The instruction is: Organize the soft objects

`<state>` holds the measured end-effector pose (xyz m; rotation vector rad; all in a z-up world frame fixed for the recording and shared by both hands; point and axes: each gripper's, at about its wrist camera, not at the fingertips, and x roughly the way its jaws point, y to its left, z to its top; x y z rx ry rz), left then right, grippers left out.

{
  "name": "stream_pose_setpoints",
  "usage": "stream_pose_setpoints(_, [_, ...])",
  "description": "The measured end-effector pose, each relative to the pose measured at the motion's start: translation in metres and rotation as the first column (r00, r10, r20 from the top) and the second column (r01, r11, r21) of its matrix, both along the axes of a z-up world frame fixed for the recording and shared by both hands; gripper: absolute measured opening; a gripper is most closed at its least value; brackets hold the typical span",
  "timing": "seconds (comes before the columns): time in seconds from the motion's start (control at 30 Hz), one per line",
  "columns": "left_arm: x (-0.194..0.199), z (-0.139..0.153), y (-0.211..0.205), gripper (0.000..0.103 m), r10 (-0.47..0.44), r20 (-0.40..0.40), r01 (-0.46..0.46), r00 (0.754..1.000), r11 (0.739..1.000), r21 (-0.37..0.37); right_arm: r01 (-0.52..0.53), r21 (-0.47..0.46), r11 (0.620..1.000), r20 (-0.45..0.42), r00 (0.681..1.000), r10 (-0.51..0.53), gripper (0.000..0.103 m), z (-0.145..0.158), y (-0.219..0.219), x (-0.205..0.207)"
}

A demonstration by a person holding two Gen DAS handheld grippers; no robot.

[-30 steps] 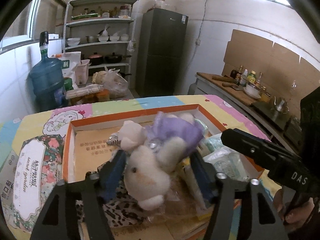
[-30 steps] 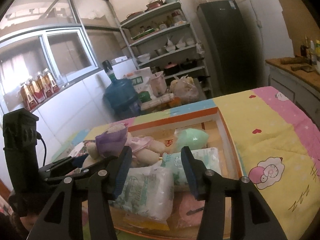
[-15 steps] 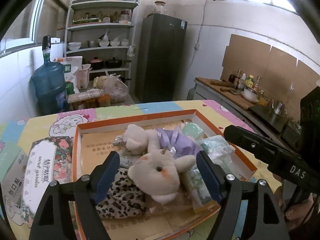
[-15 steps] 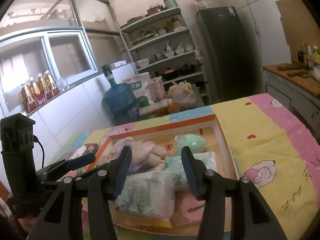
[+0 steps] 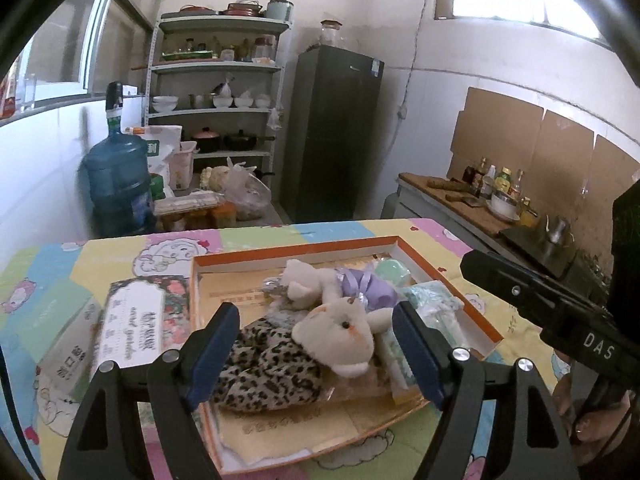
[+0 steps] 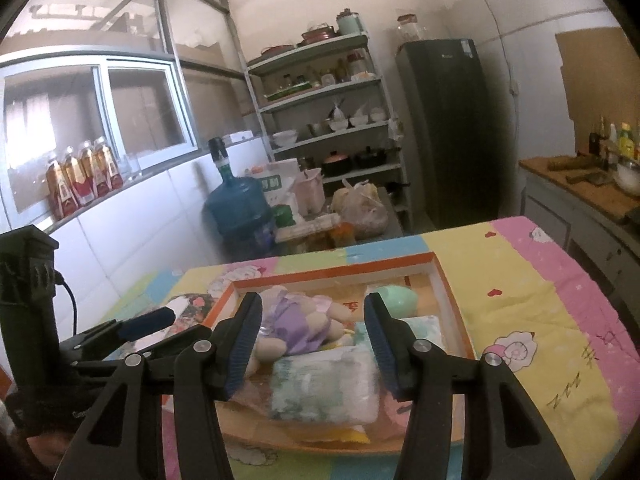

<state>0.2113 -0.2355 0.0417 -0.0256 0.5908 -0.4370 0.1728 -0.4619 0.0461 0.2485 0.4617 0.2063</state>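
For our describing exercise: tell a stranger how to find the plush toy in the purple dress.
Start at the orange-rimmed box on the cartoon-print tablecloth. Inside it, a cream plush toy lies across the middle, its head towards the camera on a leopard-print item. It alone wears a purple dress; the neighbours on its right are plastic-wrapped packs.

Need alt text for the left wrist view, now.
Open left tongs hover over an orange-rimmed tray holding a white plush bear, a purple-dressed doll and a leopard-print cloth. The tray sits on a cartoon-print tablecloth in a kitchen.
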Motion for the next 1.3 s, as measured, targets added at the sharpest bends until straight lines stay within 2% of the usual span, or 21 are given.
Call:
stream_pose_setpoints(0.37, [-0.028,0.017,0.045,0.078,0.052,0.034,-0.052,0.998,0.999,-0.014,0.018,-0.026,0.999,0.021,1.000,-0.017,0.065,0.018,0.039,-0.017])
stream_pose_setpoints(0.5, [-0.041,0.018,0.066,0.078,0.099,0.045,-0.098,0.994,0.995,-0.021,0.052,-0.037,0.998,0.020,0.998,-0.052,0.066,0.017,0.059,-0.027])
stream_pose_setpoints(0.57, [-0.050,0.019,0.078,0.078,0.137,0.050,-0.136,0.989,0.990,-0.026,0.087,-0.028,0.996,0.046,0.995,-0.086,0.066,0.012,0.073,-0.037])
stream_pose_setpoints(0.63, [-0.056,0.022,0.091,0.078,0.206,0.063,-0.206,0.976,0.978,-0.018,0.148,-0.038,0.988,0.030,0.989,-0.147,0.066,0.010,0.085,-0.042])
stream_pose_setpoints(0.7, [-0.060,0.027,0.107,0.078,0.249,0.065,-0.246,0.966,0.968,-0.045,0.173,-0.027,0.985,0.056,0.984,-0.171,0.068,0.017,0.096,-0.050])
stream_pose_setpoints(0.73, [-0.060,0.028,0.115,0.078,0.264,0.056,-0.261,0.963,0.964,-0.056,0.158,-0.047,0.986,0.055,0.986,-0.155,0.072,0.021,0.104,-0.049])
stream_pose_setpoints(0.77, [-0.061,0.029,0.121,0.078,0.279,0.059,-0.275,0.959,0.959,-0.060,0.190,-0.077,0.979,0.043,0.981,-0.187,0.073,0.023,0.112,-0.048])
stream_pose_setpoints(0.8, [-0.063,0.030,0.125,0.078,0.293,0.071,-0.290,0.954,0.956,-0.049,0.216,-0.095,0.972,0.046,0.976,-0.213,0.073,0.025,0.116,-0.047])
stream_pose_setpoints(0.87, [-0.065,0.028,0.132,0.078,0.313,0.080,-0.313,0.946,0.950,-0.013,0.202,-0.143,0.969,0.054,0.979,-0.197,0.073,0.027,0.128,-0.046])
stream_pose_setpoints(0.97, [-0.066,0.025,0.139,0.078,0.300,0.065,-0.300,0.952,0.954,-0.002,0.177,-0.149,0.973,0.038,0.984,-0.173,0.073,0.029,0.134,-0.047])
stream_pose_setpoints(1.3, [-0.094,0.030,0.157,0.078,0.284,0.107,-0.286,0.953,0.958,0.011,0.163,-0.171,0.972,0.075,0.986,-0.152,0.073,0.034,0.153,-0.072])
